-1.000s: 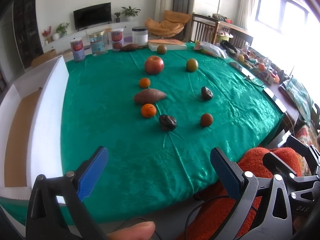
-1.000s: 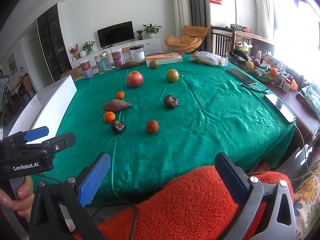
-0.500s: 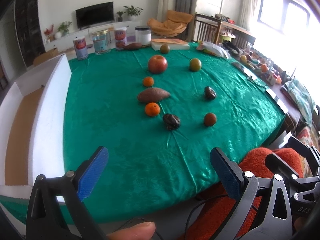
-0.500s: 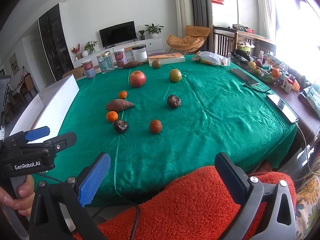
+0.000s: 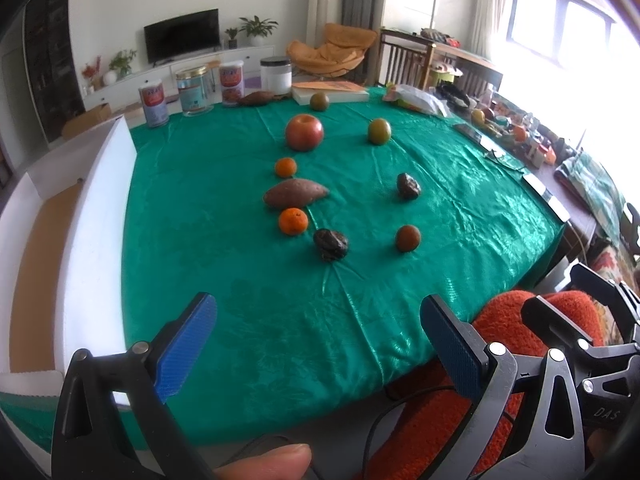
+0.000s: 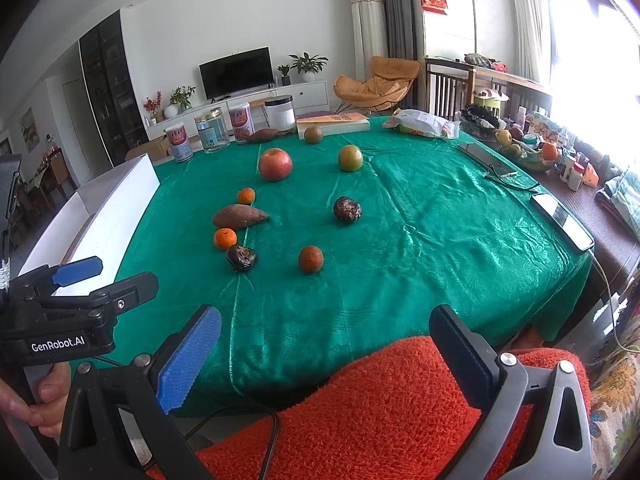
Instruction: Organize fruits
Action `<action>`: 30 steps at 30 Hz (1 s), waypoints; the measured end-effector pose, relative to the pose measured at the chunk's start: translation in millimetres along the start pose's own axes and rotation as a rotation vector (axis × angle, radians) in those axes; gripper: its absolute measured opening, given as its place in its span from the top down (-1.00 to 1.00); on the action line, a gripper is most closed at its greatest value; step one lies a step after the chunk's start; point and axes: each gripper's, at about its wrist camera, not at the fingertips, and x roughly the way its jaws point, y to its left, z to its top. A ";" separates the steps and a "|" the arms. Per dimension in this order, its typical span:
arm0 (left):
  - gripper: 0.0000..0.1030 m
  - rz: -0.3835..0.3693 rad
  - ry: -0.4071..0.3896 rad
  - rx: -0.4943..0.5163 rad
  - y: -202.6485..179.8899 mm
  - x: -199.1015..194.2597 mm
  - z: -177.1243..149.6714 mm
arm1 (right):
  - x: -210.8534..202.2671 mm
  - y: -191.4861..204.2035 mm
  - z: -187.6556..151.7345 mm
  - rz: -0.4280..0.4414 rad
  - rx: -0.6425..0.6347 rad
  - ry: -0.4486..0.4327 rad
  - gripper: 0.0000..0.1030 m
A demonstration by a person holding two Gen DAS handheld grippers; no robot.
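Fruit lies scattered on a green tablecloth: a red apple, a green-brown fruit, two small oranges, a sweet potato, two dark wrinkled fruits and a brownish orange. The apple and sweet potato also show in the right wrist view. My left gripper is open and empty over the table's near edge. My right gripper is open and empty, further back over an orange-red cushion.
A white foam box with a brown floor stands along the table's left side. Tins and jars, a book and another sweet potato line the far edge. Phones, cables and clutter lie along the right edge.
Both grippers have edged slightly forward toward the table; the fruits sit a little lower and larger in view. Both stay open and nothing on the table has moved.
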 end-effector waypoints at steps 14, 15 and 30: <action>-0.98 -0.002 -0.003 0.006 -1.0 -1.8 -1.2 | -1.2 1.4 -0.7 0.002 -0.005 -0.003 -1.00; -0.98 -0.003 -0.002 0.007 -1.0 -1.8 -1.3 | -1.4 1.6 -0.8 0.002 -0.004 -0.003 -1.00; -0.98 -0.003 0.001 0.006 0.2 -1.7 -2.0 | -1.8 3.7 -0.4 0.006 -0.007 -0.007 -1.00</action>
